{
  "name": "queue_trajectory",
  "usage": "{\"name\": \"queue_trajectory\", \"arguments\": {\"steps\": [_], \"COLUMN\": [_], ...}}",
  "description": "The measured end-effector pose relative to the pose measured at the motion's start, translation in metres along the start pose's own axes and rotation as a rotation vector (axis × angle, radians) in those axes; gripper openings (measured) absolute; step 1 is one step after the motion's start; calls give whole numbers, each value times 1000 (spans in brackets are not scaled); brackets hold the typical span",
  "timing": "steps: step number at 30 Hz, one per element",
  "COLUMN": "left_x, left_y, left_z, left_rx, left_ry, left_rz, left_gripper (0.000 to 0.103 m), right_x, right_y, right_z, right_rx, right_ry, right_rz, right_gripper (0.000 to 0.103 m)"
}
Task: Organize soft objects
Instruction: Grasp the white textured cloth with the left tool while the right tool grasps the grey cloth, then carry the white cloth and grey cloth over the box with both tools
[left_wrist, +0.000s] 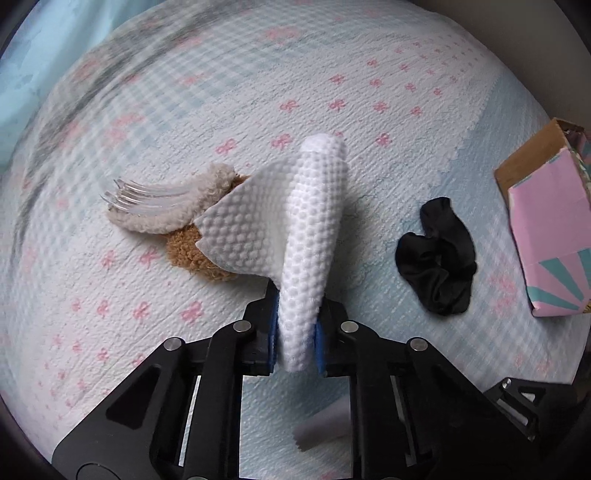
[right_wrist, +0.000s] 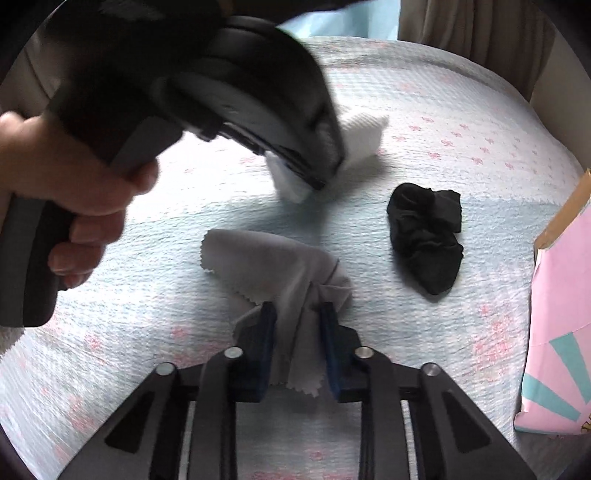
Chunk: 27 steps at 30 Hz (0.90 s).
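Note:
My left gripper (left_wrist: 295, 325) is shut on a white dimpled cloth (left_wrist: 314, 229) and holds it up over the bed; the cloth also shows in the right wrist view (right_wrist: 364, 138), past the left gripper's body. My right gripper (right_wrist: 297, 332) is shut on a grey cloth with pinked edges (right_wrist: 266, 258) that trails onto the bedspread. A corner of the grey cloth shows in the left wrist view (left_wrist: 321, 424). A black scrunchie (left_wrist: 437, 256) (right_wrist: 428, 230) lies to the right. A cream and brown fuzzy hair clip (left_wrist: 170, 214) lies left, partly hidden by the white cloth.
A pale blue bedspread with pink bows (left_wrist: 369, 92) (right_wrist: 461, 147) covers the bed. A pink and teal cardboard box (left_wrist: 550, 236) (right_wrist: 557, 332) stands at the right edge. A beige curtain (right_wrist: 480, 33) hangs behind. The person's hand (right_wrist: 74, 192) holds the left gripper's handle.

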<state>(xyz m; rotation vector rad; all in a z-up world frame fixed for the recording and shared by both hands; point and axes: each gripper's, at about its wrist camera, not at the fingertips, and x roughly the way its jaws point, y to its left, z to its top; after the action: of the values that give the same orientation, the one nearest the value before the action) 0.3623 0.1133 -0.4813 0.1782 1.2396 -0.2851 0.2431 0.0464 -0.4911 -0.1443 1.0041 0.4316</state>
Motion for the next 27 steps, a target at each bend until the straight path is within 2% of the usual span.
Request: {"name": "queue_trajectory", "arguments": {"steps": [3,11,19,27], "left_x": [-17,-66,-126,-213], "left_y": [-1,-5,-14,-33], "left_z": [2,-15,-25,-55], "left_rx": [3,-28,-78,-132], "left_ry": [-22,-79,-135,-190], "left_rz": [1,14,36,42], "left_gripper": [13,13,13,13], "right_x": [-5,-43,-112,-195], "right_y": [-4,-7,-2,-3], "right_z": [3,5,6,14], "right_rx": [24,34,50,83], "right_ry": [-3,-59,-124,-205], "right_rz": [17,16,6,-35], "right_gripper": [11,11,10,10]}}
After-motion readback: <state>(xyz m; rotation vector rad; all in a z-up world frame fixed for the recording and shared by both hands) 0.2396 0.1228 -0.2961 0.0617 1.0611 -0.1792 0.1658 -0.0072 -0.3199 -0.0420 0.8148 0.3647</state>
